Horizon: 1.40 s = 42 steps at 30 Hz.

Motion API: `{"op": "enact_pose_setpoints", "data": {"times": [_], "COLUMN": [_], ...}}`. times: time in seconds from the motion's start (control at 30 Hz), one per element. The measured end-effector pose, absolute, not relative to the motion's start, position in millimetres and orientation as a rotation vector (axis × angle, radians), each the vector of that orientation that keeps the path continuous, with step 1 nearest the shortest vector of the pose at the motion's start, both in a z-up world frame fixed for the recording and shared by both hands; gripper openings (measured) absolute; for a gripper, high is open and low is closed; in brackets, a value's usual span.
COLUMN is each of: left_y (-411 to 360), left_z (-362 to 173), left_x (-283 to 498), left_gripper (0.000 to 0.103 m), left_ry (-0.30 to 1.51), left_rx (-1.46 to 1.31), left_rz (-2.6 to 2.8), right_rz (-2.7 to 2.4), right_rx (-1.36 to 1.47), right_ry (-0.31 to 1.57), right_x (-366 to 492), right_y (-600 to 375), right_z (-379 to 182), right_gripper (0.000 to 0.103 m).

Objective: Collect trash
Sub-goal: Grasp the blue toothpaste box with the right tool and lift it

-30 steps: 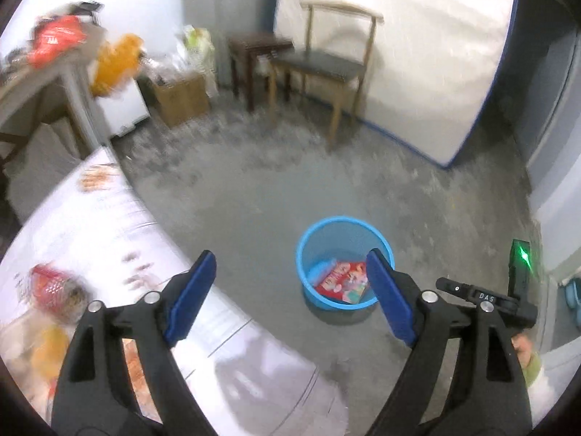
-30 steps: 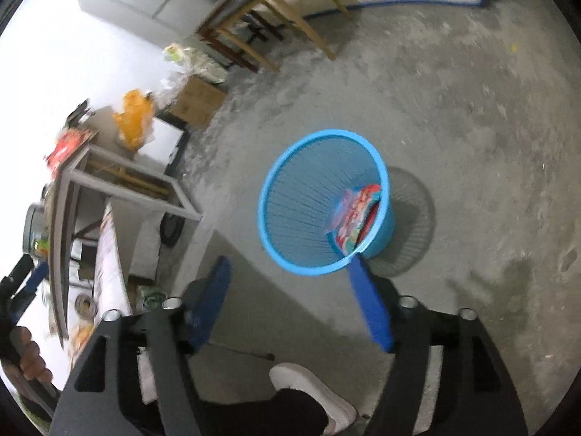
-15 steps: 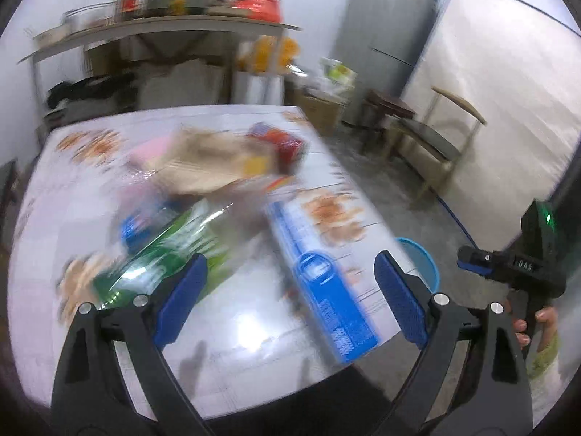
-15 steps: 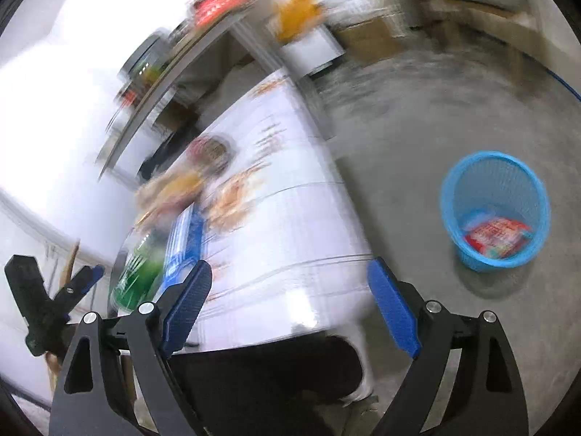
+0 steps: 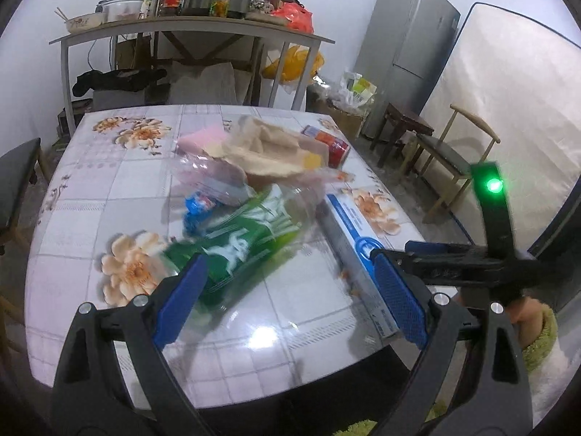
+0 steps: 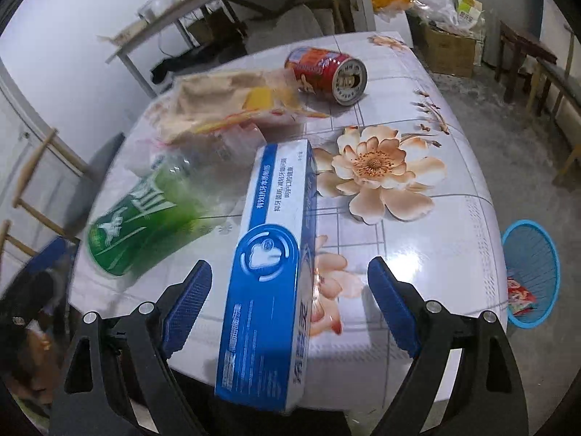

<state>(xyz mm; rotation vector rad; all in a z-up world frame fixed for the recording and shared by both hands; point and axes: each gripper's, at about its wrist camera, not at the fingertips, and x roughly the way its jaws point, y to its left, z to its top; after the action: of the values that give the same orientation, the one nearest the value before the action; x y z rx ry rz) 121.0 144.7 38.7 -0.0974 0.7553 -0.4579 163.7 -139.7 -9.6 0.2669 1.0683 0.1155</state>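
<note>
Trash lies in a loose heap on the flowered table [image 6: 454, 189]: a long blue box [image 6: 270, 254] nearest the edge, a green plastic bottle [image 6: 141, 214] just beside it on its side, crumpled tan wrapping [image 6: 221, 98] behind, and a red can [image 6: 326, 69] tipped over farther back. On the floor past the table's corner stands the blue basket [image 6: 533, 272], with one red wrapper [image 6: 519, 296] already inside. The step in hand looks like the reach for the next piece. Right gripper [image 6: 290, 309] hangs over the near end of the box, its jaws having just spread wide, the box between them but not pinched. Left gripper [image 5: 290, 298] is likewise spread wide and empty, hovering near the base of the bottle [image 5: 239, 250]. Next, each needs to drop onto its piece, centre it between the pads, and squeeze. The box overhangs the edge, so a clumsy nudge could tip it off.
</note>
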Motion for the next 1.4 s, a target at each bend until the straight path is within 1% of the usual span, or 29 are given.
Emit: {"op": "enact_pose_setpoints", "data": {"times": [0.07, 0.17, 0.23, 0.27, 0.33, 0.37, 0.63, 0.83, 0.93, 1.03, 1.17, 1.27, 1.4], "left_y": [156, 173, 184, 190, 200, 205, 214, 190, 170, 142, 95, 58, 17], "left_z": [42, 49, 49, 49, 49, 50, 62, 75, 83, 94, 99, 95, 78], "left_x": [126, 135, 142, 147, 154, 158, 193, 226, 243, 267, 309, 336, 352], "left_gripper": [0.089, 0.089, 0.089, 0.089, 0.089, 0.089, 0.089, 0.086, 0.086, 0.086, 0.090, 0.090, 0.090], "left_ry": [0.738, 0.724, 0.724, 0.727, 0.728, 0.727, 0.731, 0.742, 0.744, 0.757, 0.803, 0.858, 0.930], "left_rx": [-0.112, -0.146, -0.169, -0.186, -0.212, -0.226, -0.245, -0.209, -0.132, 0.008, 0.251, 0.424, 0.675], "left_rz": [-0.461, -0.454, -0.444, -0.441, -0.441, -0.441, -0.480, -0.526, -0.571, -0.663, -0.726, -0.788, -0.939], "right_rz": [0.088, 0.070, 0.059, 0.054, 0.043, 0.035, -0.049, -0.078, -0.066, -0.046, -0.025, -0.010, 0.003], "right_rx": [0.241, 0.205, 0.197, 0.195, 0.195, 0.190, 0.235, 0.287, 0.301, 0.304, 0.306, 0.318, 0.321], "right_ry": [1.095, 1.127, 1.150, 1.164, 1.186, 1.185, 1.205, 1.187, 1.184, 1.181, 1.175, 1.170, 1.167], "right_x": [171, 175, 179, 178, 177, 176, 162, 168, 173, 176, 180, 183, 184], "right_y": [-134, -127, -125, -125, -125, -126, -153, -175, -182, -186, -188, -191, -191], "right_z": [-14, -21, -26, -28, -30, -29, -27, -29, -31, -32, -33, -35, -36], "right_gripper": [0.085, 0.079, 0.069, 0.066, 0.051, 0.050, 0.048, 0.048, 0.048, 0.049, 0.049, 0.049, 0.050]}}
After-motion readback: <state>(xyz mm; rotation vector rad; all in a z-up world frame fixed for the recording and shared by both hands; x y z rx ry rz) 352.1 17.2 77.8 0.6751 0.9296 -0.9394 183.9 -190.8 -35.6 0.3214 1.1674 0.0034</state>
